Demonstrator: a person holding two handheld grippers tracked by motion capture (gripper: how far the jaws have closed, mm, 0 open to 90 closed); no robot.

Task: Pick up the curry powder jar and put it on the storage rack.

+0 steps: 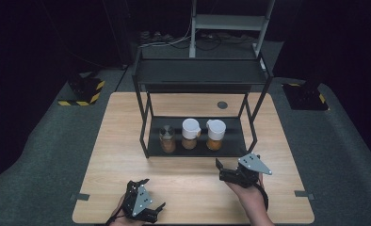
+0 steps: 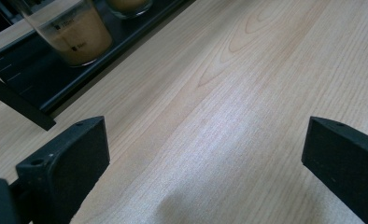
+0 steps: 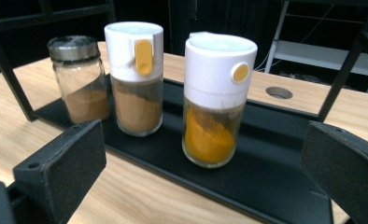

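Facing three spice jars (image 3: 207, 100) on rack shelf (image 1: 230, 143), right hand-held gripper (image 1: 230, 170) wide open, empty; left hand-held gripper (image 1: 148, 197) open, empty, near bench (image 1: 113, 141) front edge.

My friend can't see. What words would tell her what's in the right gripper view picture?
Three glass spice jars stand on a black metal shelf: a metal-lidded jar of brown powder, a white-capped jar of brown powder and a white-capped jar of orange powder. The open right gripper faces them above the wooden table.

Overhead, one camera looks forward and down; both gripper cameras sit low, sharing the rack's jars (image 3: 213, 98).
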